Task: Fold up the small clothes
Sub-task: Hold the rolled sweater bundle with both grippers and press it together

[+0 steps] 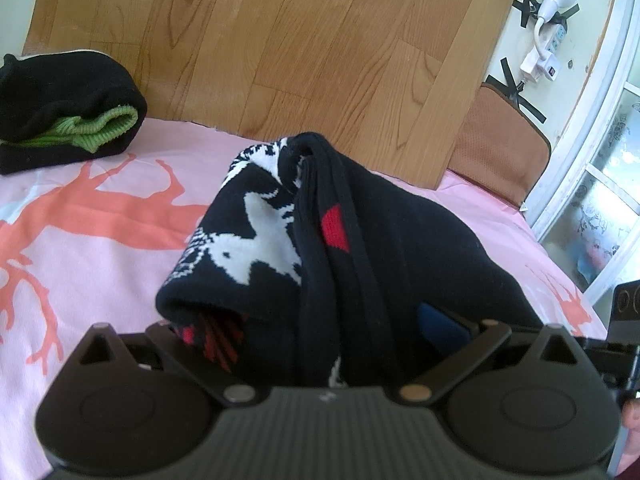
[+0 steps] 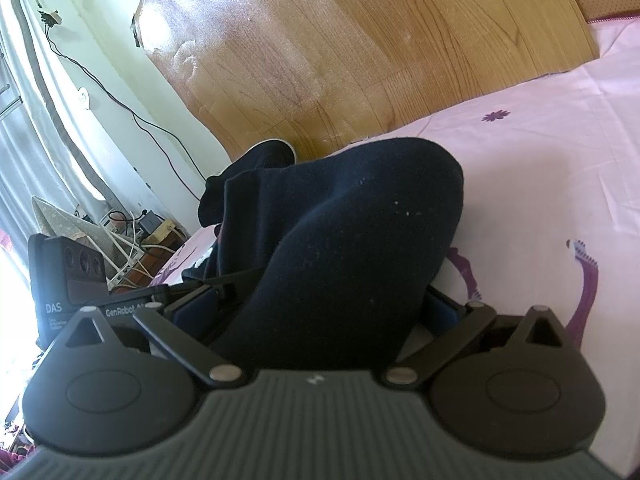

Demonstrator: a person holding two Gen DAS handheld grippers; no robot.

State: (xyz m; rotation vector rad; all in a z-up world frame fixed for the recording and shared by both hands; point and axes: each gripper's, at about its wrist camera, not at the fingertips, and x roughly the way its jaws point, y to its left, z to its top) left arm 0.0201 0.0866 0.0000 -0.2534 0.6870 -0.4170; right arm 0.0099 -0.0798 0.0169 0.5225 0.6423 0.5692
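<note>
The sock was held between the two grippers above the bedsheet, the left gripper at one end and the right gripper at the other. A folded garment was set on the sheet, far left (against the headboard), well apart from the sock. A cushion was propped behind the sheet's right edge.

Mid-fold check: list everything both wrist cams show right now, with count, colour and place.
patterned sock: one, black with white and red, bunched on the bed, held at both ends
folded garment: one, black with green cuff, far left on the bed
bedsheet: one, pink with coral print
headboard: one, wood-grain, behind the bed
cushion: one, brown, right of the headboard
power strip: one, white, on the wall
left gripper: fingers closed on the sock
right gripper: fingers closed on the sock
</note>
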